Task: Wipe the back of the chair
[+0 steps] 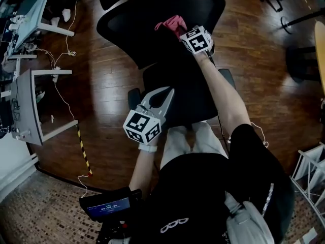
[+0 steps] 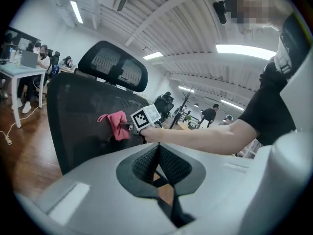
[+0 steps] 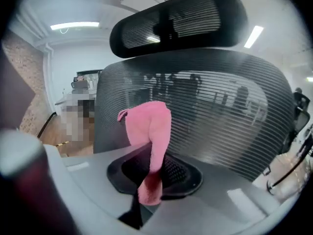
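Note:
A black mesh office chair stands before me, its backrest (image 1: pixel 152 19) (image 2: pixel 83 116) (image 3: pixel 220 97) topped by a headrest (image 2: pixel 113 65) (image 3: pixel 181 18). My right gripper (image 1: pixel 184 30) (image 2: pixel 128 127) (image 3: pixel 154 165) is shut on a pink cloth (image 1: pixel 172 24) (image 2: pixel 115 124) (image 3: pixel 149 126), whose upper end flops against the inner face of the mesh backrest. My left gripper (image 1: pixel 167 91) (image 2: pixel 157 148) hovers over the seat (image 1: pixel 188 95), shut with nothing in it, pointing toward the backrest.
White desks (image 1: pixel 30 14) and a white frame (image 1: pixel 30 100) stand at the left, with cables trailing on the wooden floor. A yellow-black strip (image 1: pixel 84 151) lies at lower left. A white rack (image 1: pixel 310 172) sits at the right. Other chair bases (image 1: pixel 299 19) are at upper right.

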